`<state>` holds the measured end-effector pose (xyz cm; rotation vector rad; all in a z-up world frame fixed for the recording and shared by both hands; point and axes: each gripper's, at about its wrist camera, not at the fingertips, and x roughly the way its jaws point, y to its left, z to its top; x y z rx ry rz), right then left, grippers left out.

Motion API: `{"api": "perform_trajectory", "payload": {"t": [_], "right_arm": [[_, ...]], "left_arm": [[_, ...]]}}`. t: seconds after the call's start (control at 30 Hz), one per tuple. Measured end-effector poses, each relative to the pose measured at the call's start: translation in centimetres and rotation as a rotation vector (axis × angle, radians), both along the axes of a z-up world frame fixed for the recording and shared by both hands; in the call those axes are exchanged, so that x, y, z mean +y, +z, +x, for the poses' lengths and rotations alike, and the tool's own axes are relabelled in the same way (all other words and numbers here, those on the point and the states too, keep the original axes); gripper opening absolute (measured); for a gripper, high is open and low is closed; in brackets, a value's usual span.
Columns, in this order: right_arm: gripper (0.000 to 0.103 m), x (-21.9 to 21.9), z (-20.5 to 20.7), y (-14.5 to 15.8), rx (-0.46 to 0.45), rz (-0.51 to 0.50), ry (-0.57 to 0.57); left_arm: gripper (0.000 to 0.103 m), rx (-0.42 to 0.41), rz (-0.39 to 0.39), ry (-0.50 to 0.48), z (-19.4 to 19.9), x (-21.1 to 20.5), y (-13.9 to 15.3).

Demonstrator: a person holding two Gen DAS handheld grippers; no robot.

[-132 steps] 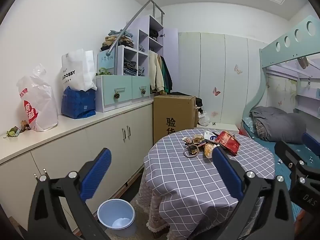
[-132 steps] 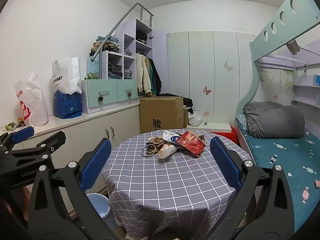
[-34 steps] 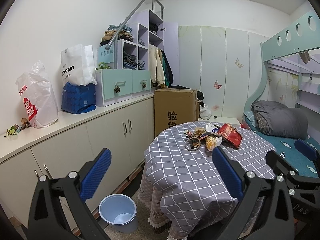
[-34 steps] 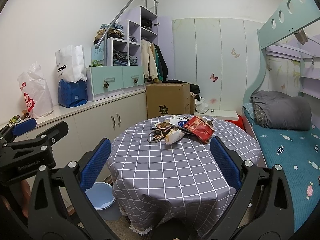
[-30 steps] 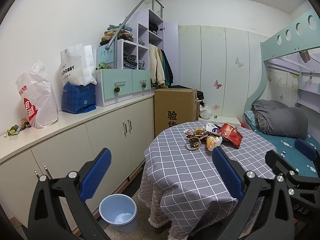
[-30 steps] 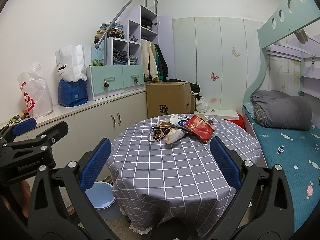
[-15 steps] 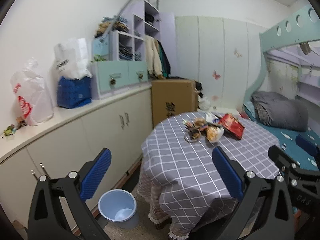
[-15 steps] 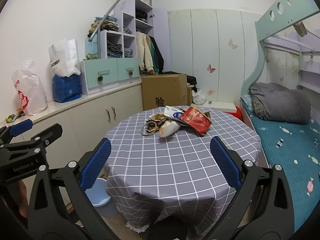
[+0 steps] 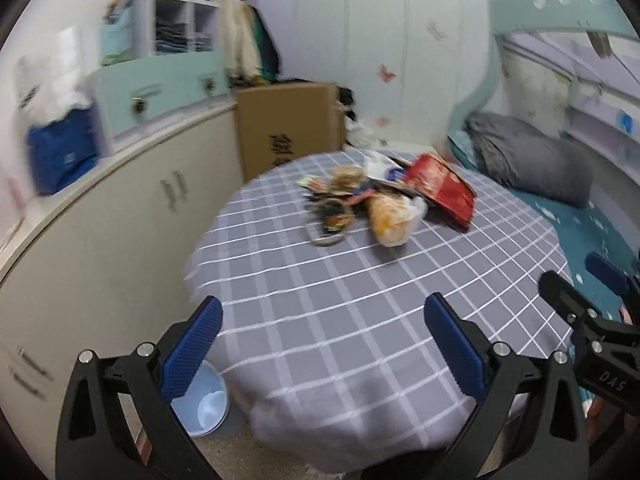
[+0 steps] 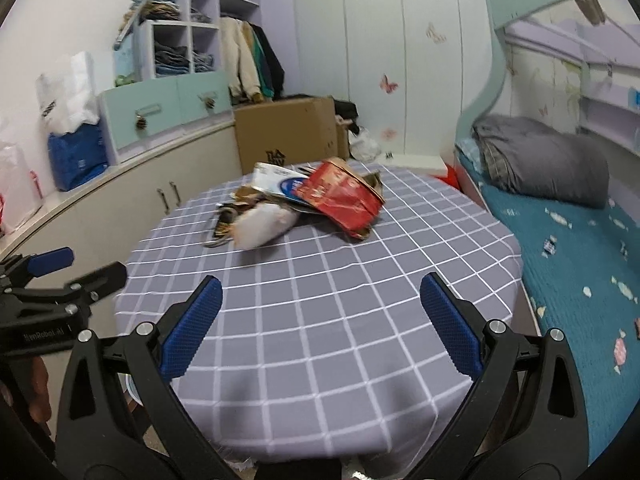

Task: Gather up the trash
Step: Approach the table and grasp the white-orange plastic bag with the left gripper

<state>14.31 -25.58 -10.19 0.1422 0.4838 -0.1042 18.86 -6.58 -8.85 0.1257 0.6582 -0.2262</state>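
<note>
Left tongs: wide apart, nothing in them, hanging over the near edge of the worktop, so I'd guess they're lining up a reach.
Bin: pale blue wastebasket on the floor down by the left tongs, tucked against the worktop's left side, liner inside, looks empty from what shows. Probably parked there so trash can drop straight in.
Worktop: round, under a grey checked cloth, bare across the whole near half.
Trash pile: all bunched at the far middle, well apart from both tongs. Leftmost is a dark wrapper with a ring-shaped bit, then a clear bag with something orange-ish inside, a white and blue packet behind, and a red foil snack bag on the right, leaning over the others.
Right tongs: also spread open and empty, over the near edge.
Next bit, my take: the loose top pieces look easiest to pinch first; the crinkly bags may slip.
Focus: left view is smeared, so small labels are unreadable.
</note>
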Motion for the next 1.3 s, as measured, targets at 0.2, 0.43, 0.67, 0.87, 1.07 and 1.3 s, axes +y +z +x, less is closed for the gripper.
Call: {"api": "perform_trajectory", "payload": {"t": [0.2,0.43,0.67,0.87,1.07,1.3], "right_arm": [[0.097,-4.1,4.0,-1.3,0.066,0.075,-0.042],[0.097,-6.7,7.3,-2.4,0.116,0.119,-0.047],[0.097,-6.6,8.6,-2.5,0.133,0.133,-0.017],[0.097,-4.8,9.2,-2.1,0.128,0.117,0.019],[0.097,-2.4,10.5,-1.5,0.134,0.091,0.07],[0.097,2.7,14.4,-2.1,0.174,0.1,0.211]], "left_arm": [[0.099,0.036,0.051,-0.091,5.0,-5.3,-1.8],[0.068,0.081,0.077,-0.111,10.9,-9.0,-3.6],[0.029,0.144,0.003,-0.147,11.5,-8.5,-3.9],[0.025,0.106,-0.107,-0.18,7.5,-4.5,-1.7],[0.025,0.004,-0.128,-0.068,4.7,0.7,0.2],[0.025,-0.034,-0.159,0.14,6.4,6.8,0.6]]}}
